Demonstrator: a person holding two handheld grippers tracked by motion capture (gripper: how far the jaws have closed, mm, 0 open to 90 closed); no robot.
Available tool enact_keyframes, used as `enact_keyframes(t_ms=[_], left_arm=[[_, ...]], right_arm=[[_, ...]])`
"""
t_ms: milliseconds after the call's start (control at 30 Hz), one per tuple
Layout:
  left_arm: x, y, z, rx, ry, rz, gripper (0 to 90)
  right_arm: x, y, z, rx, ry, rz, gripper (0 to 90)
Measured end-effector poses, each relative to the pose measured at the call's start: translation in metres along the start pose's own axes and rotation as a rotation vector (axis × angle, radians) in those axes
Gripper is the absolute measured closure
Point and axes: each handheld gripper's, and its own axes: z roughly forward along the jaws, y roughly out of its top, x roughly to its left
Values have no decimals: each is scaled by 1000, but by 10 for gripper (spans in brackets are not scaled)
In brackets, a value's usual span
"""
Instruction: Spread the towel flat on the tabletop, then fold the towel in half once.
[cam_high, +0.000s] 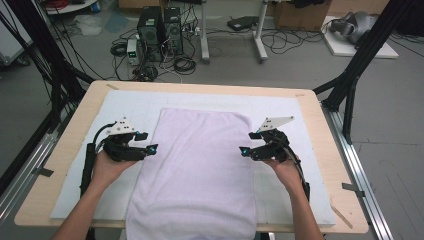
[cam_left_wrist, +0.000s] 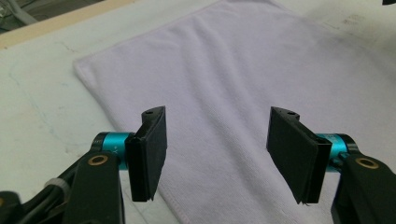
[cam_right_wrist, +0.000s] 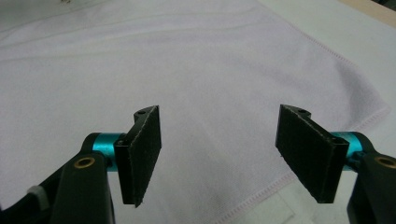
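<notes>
One pale lilac terry-cloth towel (cam_high: 200, 170) is spread flat along the middle of the light wooden desk (cam_high: 320, 120), on a white mat (cam_high: 125, 100), its near end hanging over the desk's front edge. At its left edge the black left gripper (cam_high: 148, 142) is held just above the cloth, jaws apart with nothing between them. At its right edge the black right gripper (cam_high: 248, 142) is held likewise, jaws apart and empty. Beyond the desk, two black computer towers (cam_high: 160, 32) are seen among cables on the floor. No writing can be read.

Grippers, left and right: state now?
Left gripper: open, nothing held, above the towel.
Right gripper: open, nothing held, above the towel.
</notes>
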Motion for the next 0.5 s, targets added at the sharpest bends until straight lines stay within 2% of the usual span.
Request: enact_keyframes(t_ms=[100,200,367,500], left_arm=[[5,8,0,10,16,10,378],[10,15,0,22,20,-2,380],[18,28,1,15,33,8,380],[25,38,4,18,39,15,380]], right_arm=[[-3,4,-1,-8,-1,5,305],[-9,8,-2,9,-3,15,298],[-18,22,-5,19,-16,1,295],[-25,31,0,29,-16,-10,295]])
